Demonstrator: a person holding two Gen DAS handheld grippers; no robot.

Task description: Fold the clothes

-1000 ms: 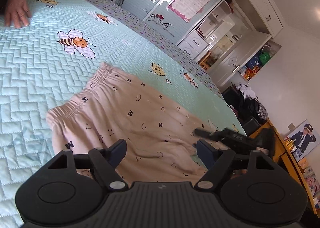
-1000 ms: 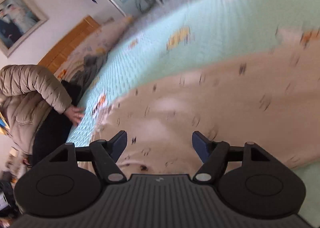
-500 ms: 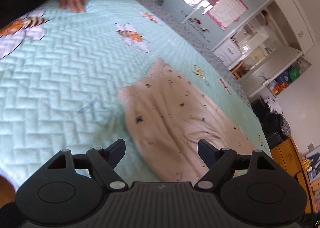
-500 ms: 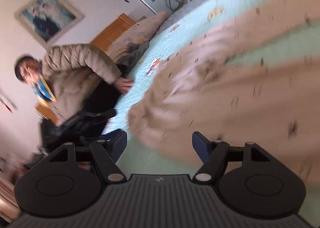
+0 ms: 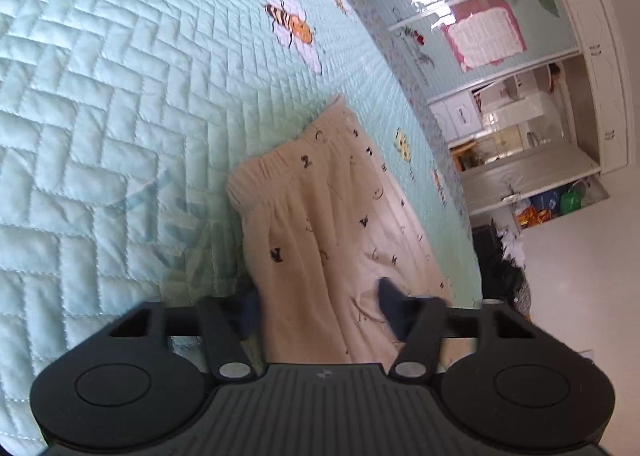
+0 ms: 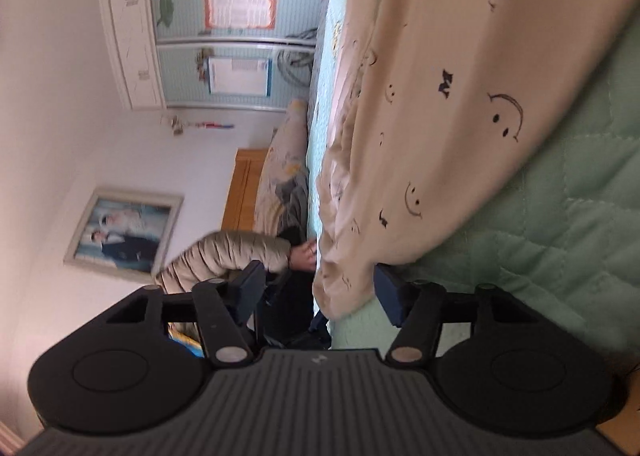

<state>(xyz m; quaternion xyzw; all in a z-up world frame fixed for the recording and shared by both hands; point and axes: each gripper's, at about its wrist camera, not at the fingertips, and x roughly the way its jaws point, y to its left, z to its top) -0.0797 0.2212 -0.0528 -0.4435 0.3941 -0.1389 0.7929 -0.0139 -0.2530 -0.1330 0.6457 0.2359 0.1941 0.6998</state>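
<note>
Right now the left gripper (image 5: 316, 312) has its two fingers spread wide, and the beige pants (image 5: 320, 224) run between them. The fingers sit on each side of the cloth, but they do not pinch it, so I think the tool is only lined up over the pants. The stretchy waistband (image 5: 280, 160) lies at the far end, all bunched up. The pants look doubled over, one leg on top of the other, making one long strip on the green bee quilt (image 5: 120, 96).

The right gripper (image 6: 316, 292) is spread wide too. A rounded end of the pants (image 6: 420, 96) hangs down between its fingers. No finger is squeezing it that I can see. This camera is tipped on its side, so the bed looks like a wall. I think the tool is turned that way to come at the cloth edge from the side.

Past the pants, another person's hand (image 6: 304, 256) in a puffy sleeve rests on the edge of the bed, well away from both tools.

The pants are folded long-ways, and they may want one more fold to be short and neat. I cannot tell if that is coming.
</note>
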